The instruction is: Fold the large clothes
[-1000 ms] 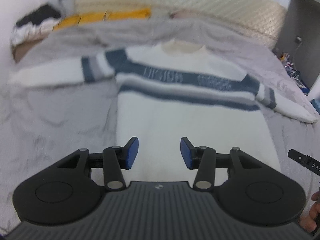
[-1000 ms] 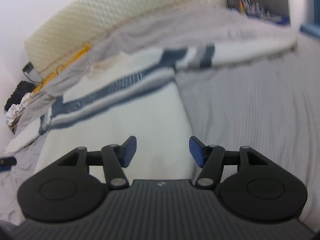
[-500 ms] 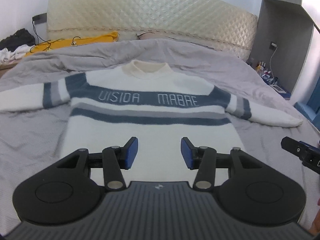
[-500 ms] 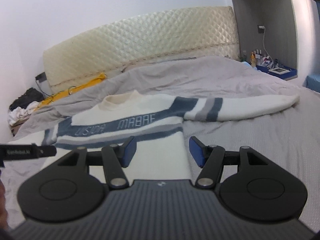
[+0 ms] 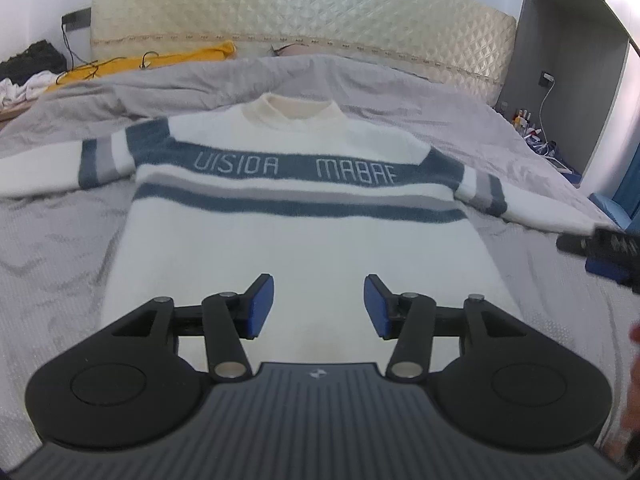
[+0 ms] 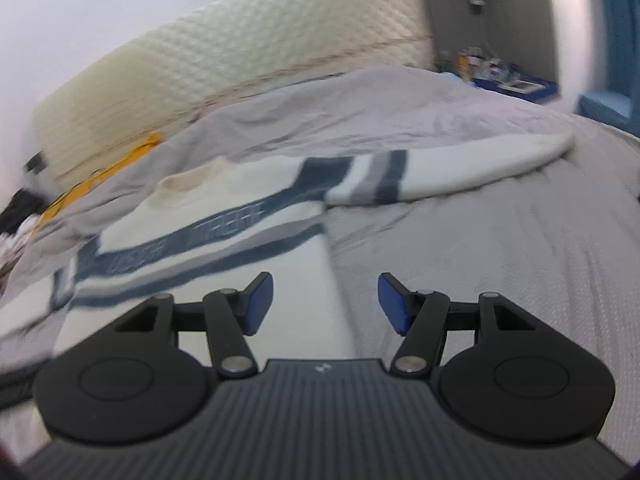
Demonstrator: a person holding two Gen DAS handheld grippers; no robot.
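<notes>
Both grippers have swung round over the sweater (image 5: 304, 248) since a second ago, and the left gripper (image 5: 319, 307) now hangs lower over its white lower body, its fingers (image 5: 262, 304) having just been opening, nothing between them. Right gripper (image 6: 325, 303) looks along the sweater's right side edge, fingers (image 6: 258, 302) apart and empty too, half over knit, half over the grey bed (image 6: 500, 240). The sweater lies flat and face up on the bed, collar toward the headboard (image 5: 320, 20), both sleeves stretched out sideways from the body. No fold made yet, so by my reading this is the approach before the first grasp. Next move likely calls for each gripper to drop onto a sleeve or the hem corners and pinch only the knit, not the bedcover beneath
</notes>
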